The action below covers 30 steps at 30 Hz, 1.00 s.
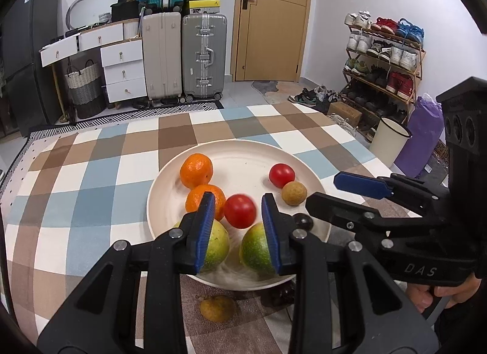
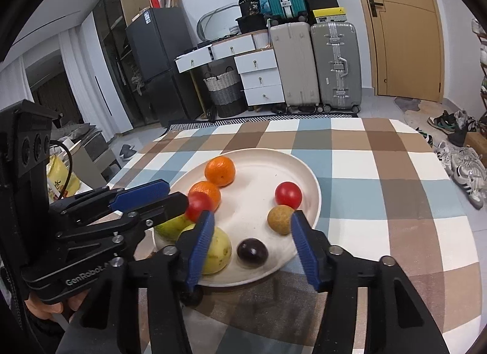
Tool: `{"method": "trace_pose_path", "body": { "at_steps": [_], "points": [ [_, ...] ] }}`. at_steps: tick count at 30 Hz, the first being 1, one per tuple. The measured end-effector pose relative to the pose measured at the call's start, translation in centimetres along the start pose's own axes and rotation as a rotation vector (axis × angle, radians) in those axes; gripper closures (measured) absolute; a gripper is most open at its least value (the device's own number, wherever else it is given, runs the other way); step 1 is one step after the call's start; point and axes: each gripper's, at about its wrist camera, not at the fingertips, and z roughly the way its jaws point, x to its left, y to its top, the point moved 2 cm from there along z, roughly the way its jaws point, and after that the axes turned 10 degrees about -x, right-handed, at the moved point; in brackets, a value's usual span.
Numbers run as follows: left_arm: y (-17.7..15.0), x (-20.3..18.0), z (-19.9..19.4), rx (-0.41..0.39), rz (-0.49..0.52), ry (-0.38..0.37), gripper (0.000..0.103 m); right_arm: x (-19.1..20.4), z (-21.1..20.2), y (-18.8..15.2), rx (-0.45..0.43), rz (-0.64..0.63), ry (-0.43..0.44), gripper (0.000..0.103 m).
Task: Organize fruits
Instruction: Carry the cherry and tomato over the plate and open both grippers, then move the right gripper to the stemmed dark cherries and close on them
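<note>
Plate (image 1: 170, 183): set at the desk's near middle, serving as the collecting place; most fruit is already gathered in it.
Fruits on plate: two oranges (image 1: 196, 170) are kept together, two green fruits (image 1: 254, 249) at the near rim, two tomatoes apart.
Left gripper (image 1: 237, 217): fingers held wide, empty, with a blurred tomato (image 1: 239, 211) framed between them.
Right gripper (image 2: 251, 240): fingers spread wide, empty, above a dark fruit (image 2: 252, 251).
Stragglers: a brownish fruit (image 1: 217, 308) is left on the desk, just outside the rim, judged next.

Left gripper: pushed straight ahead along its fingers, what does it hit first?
Most likely the near red tomato, which sits between the open left gripper fingers on the plate. Depth is unclear; it may pass above.
</note>
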Motion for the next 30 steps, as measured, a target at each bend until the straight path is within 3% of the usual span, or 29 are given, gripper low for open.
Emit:
{"method": "trace_pose_path", "body": {
  "at_steps": [2, 3, 7, 9, 12, 14, 15, 30],
  "points": [
    [0.1, 0.1, -0.4, 0.002, -0.007, -0.002, 0.072, -0.2, -0.4, 0.1, -0.027, -0.002, -0.031, 0.028],
    [0.1, 0.2, -0.5, 0.003, -0.008, 0.0, 0.066, -0.2, -0.6, 0.2, -0.038, -0.007, -0.04, 0.022],
    [0.1, 0.7, -1.9, -0.027, -0.003, 0.054, 0.024, -0.5, -1.4, 0.3, -0.058, -0.013, -0.057, 0.013],
    [0.2, 1.2, -3.0, -0.065, -0.007, 0.082, 0.018, -0.7, -1.5, 0.3, -0.049, -0.008, -0.07, 0.006],
    [0.3, 2.2, -4.0, -0.073, -0.023, 0.094, 0.016, -1.0, -1.8, 0.4, -0.054, 0.005, -0.077, 0.001],
    [0.1, 2.9, -4.7, -0.077, -0.032, 0.11, 0.009, -1.0, -2.1, 0.4, -0.055, 0.006, -0.071, 0.001],
    [-0.3, 3.2, -5.1, -0.077, -0.038, 0.124, 0.0, -1.0, -2.1, 0.4, -0.053, 0.003, -0.066, 0.001],
    [-3.4, 4.9, -6.3, -0.009, -0.05, 0.13, 0.001, 1.1, -2.3, -1.0, 0.038, -0.037, -0.014, 0.001]
  ]
}}
